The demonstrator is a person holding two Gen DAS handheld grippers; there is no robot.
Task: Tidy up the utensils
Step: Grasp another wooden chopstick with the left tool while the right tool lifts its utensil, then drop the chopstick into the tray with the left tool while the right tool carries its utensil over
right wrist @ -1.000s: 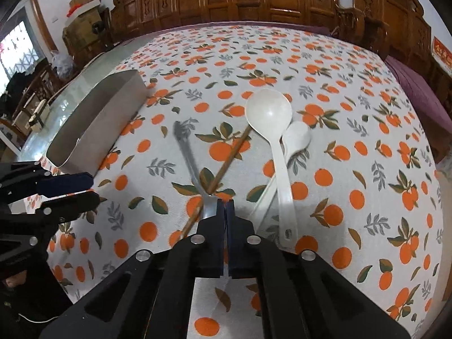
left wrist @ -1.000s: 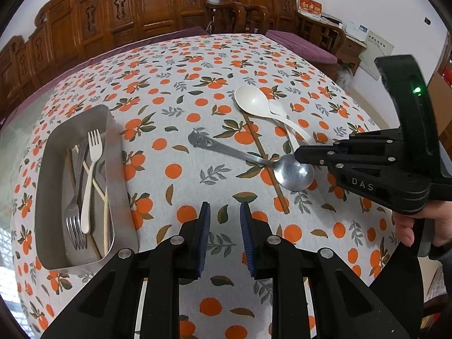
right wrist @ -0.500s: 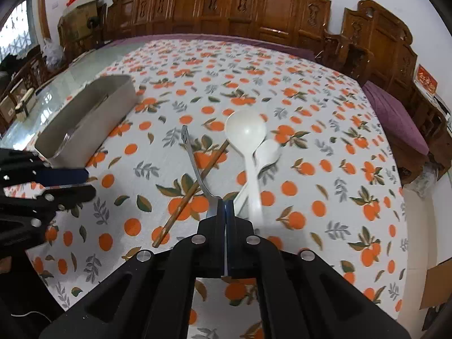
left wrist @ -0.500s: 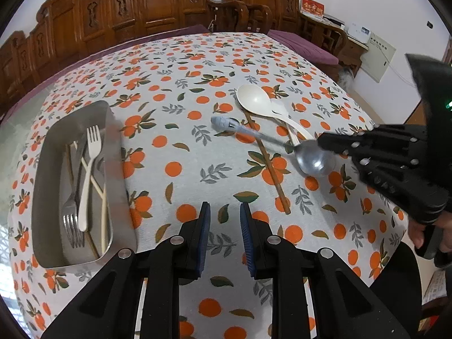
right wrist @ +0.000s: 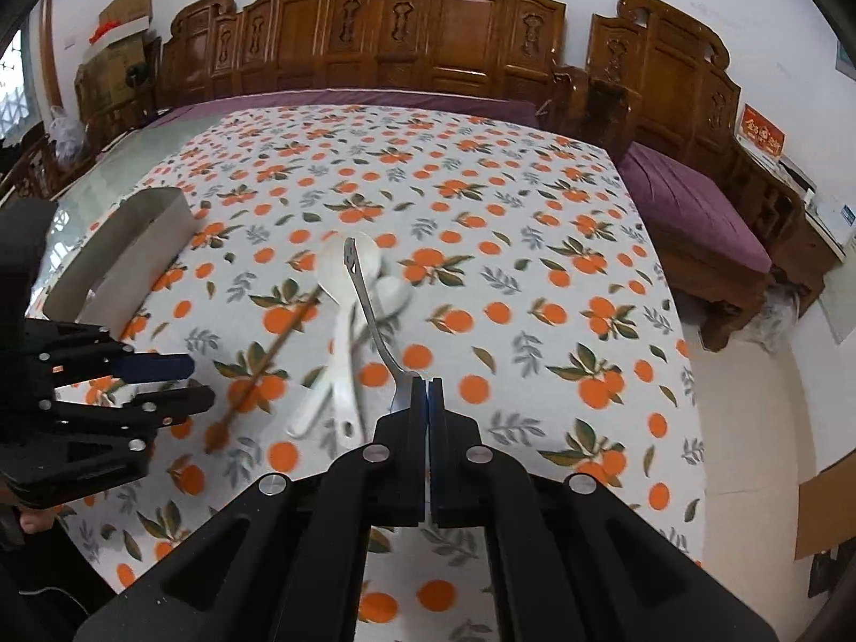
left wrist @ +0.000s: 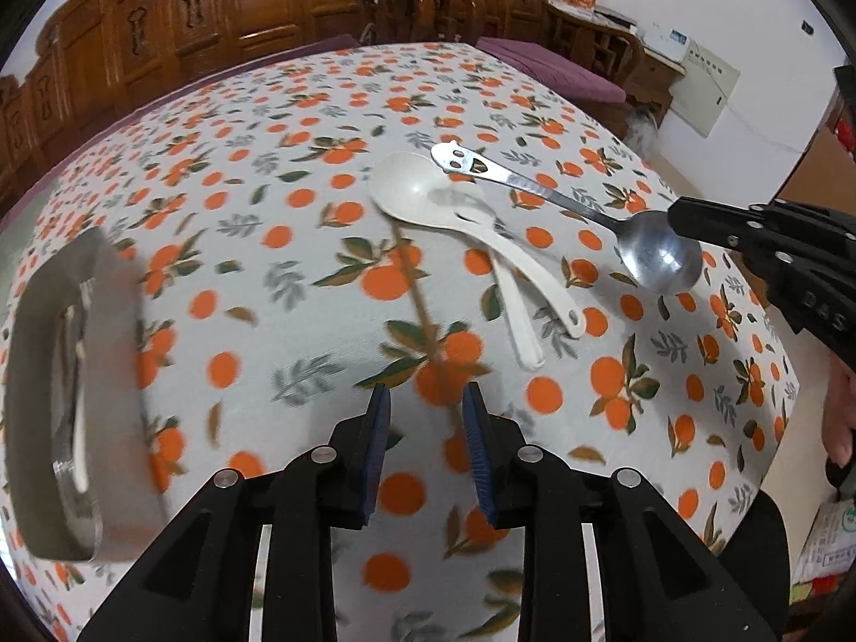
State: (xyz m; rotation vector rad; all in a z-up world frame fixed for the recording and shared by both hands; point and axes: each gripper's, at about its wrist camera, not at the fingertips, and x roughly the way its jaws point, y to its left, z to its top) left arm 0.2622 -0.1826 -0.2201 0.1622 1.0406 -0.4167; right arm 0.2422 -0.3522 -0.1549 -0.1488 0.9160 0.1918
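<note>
Right hand-held gripper (right wrist: 428, 382) clamps the metal spoon (left wrist: 663, 259) (left's jaws opening, empty).

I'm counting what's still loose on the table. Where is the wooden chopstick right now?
The wooden chopstick lies flat on the tablecloth, just left of the two white spoons in the right wrist view, its upper end by the larger spoon's bowl.

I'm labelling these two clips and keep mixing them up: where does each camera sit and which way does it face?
Left wrist: on the left gripper, jaws opening and empty, angled down at the tablecloth; a hand shows at the right edge.
Right wrist: on the right gripper, angled down the table, shut on the metal spoon.
Shared: white spoons, chopstick, metal tray, and each other's gripper.
</note>
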